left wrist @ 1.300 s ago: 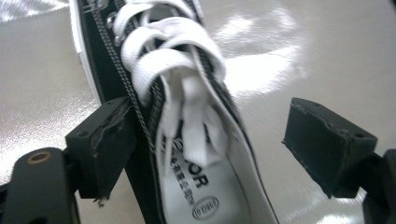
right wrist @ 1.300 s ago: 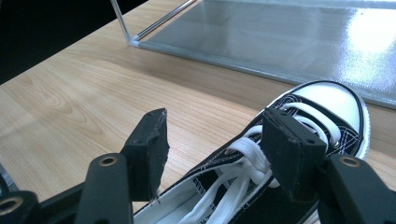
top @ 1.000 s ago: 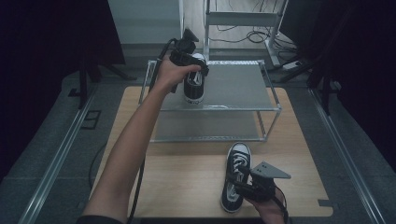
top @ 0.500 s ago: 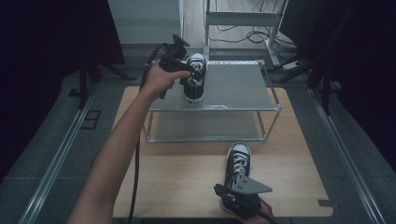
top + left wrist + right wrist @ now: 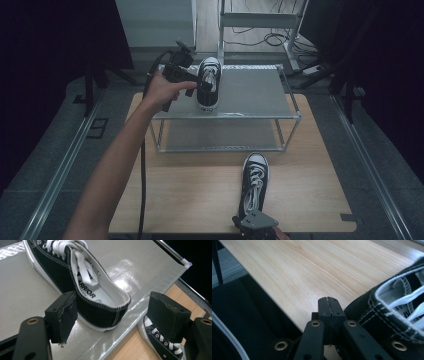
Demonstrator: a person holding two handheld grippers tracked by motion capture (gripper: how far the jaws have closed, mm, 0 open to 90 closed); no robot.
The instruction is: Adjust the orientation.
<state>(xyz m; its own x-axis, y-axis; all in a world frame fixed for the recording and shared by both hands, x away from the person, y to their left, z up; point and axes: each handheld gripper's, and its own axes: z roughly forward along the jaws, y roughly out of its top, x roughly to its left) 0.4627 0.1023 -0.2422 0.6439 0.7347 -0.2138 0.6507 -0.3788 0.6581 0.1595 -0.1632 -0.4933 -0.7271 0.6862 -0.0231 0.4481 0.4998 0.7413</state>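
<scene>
Dark floor surrounds the pale wooden table point(image 5: 190, 195), where one black-and-white canvas sneaker point(image 5: 208, 84) sits on the grey metal rack's point(image 5: 250, 95) top shelf, the left gripper point(image 5: 110, 315) wide open, empty beside its heel (apparently released), while the right gripper point(image 5: 329, 315), closed on nothing, rests beside the second black sneaker point(image 5: 254, 181), likely next.

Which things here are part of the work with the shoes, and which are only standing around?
In the job: shoe on the rack, shoe on the table, metal rack, left gripper, right gripper.

Just around: floor cables, grey frame behind.
</scene>
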